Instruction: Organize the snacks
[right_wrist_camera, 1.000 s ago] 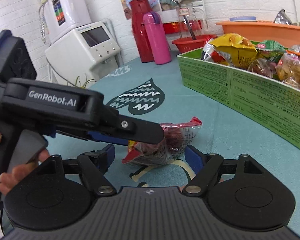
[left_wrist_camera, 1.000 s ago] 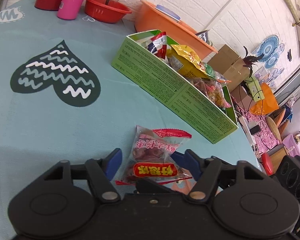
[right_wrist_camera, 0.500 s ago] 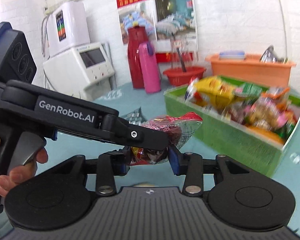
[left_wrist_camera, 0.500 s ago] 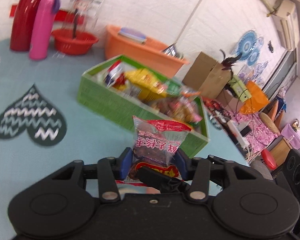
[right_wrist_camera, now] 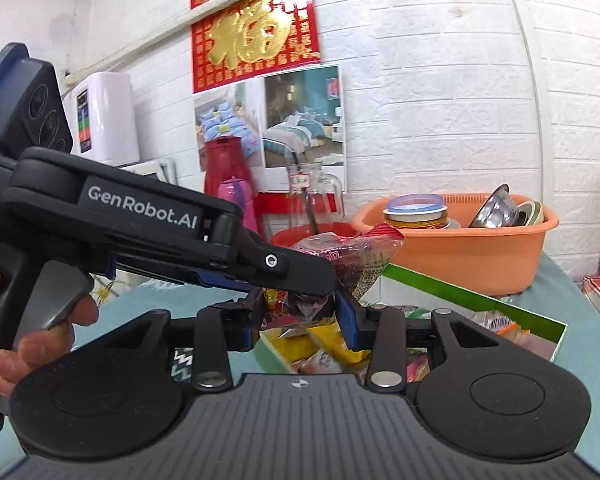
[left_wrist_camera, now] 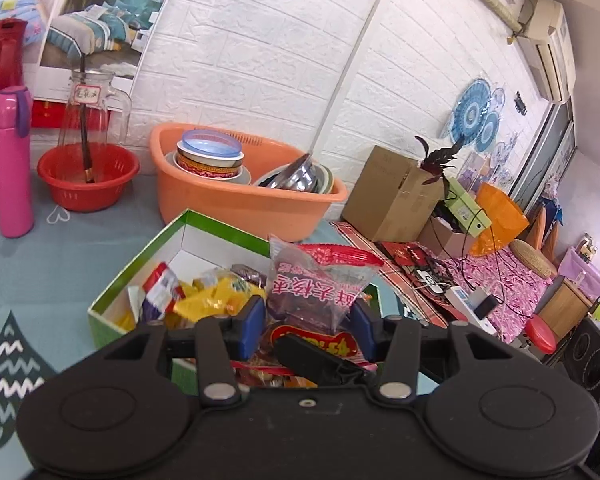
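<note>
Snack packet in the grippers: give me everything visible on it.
The snack packet is a clear crinkly plastic pouch with a red sealed top edge, pink printed characters and a red-and-yellow label low down; dark reddish pieces show inside. It stands roughly upright in the air over the open green box, pinched between the blue pads of the left gripper. The right gripper closes on its lower part too.
</note>
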`<state>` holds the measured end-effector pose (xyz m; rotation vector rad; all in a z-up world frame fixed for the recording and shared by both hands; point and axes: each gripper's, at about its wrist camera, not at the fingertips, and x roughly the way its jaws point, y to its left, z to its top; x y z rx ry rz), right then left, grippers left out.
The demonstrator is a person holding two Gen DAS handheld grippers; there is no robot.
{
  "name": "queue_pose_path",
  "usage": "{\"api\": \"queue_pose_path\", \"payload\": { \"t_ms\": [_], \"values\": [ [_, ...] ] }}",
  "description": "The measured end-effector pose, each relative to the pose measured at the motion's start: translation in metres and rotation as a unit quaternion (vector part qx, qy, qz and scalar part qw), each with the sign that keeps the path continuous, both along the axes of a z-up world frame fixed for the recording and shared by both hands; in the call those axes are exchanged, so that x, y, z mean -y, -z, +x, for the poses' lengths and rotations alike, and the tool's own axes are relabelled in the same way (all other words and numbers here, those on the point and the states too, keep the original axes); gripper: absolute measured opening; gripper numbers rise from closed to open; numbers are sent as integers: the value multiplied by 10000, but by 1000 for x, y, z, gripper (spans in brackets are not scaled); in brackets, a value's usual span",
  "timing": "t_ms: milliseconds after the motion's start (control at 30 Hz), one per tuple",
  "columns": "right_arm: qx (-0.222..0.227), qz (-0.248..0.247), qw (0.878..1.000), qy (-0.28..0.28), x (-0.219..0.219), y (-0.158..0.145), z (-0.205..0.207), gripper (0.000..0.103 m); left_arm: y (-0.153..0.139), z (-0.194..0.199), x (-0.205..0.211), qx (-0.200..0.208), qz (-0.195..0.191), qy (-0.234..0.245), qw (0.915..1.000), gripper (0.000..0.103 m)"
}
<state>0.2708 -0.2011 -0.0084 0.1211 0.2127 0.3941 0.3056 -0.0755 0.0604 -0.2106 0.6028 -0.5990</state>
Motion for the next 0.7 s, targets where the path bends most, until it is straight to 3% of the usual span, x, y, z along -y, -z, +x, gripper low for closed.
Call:
{"api": "queue_pose_path", "payload": {
  "t_ms": [200, 267, 300, 333, 367, 500, 700],
  "values": [
    [-108, 103, 9999, 65, 11, 4, 39, 68, 7, 43, 4, -155, -13, -83, 9998, 69],
    [-170, 90, 9998, 51, 12, 10, 49, 71, 11, 51, 3, -194, 44, -178, 9996, 88],
    [-171, 39, 9998, 92, 11, 12, 52, 76, 12, 52, 1, -184, 72, -246, 9995, 103],
    [-187, -36, 9997, 133, 9, 13, 54, 94, 14, 52, 0, -118, 109, -372, 9992, 103],
    [-187, -107, 9997, 151, 8, 16, 54, 103, 15, 50, -3, -4, 157, -513, 9986, 103],
    [-135, -300, 9992, 222, 8, 25, 49, 103, 17, 46, -10, 47, 242, -599, 9979, 103],
    [-181, -206, 9990, 352, 15, 26, 29, 103, 12, 27, -13, 110, 414, -606, 9972, 103]
  ]
}}
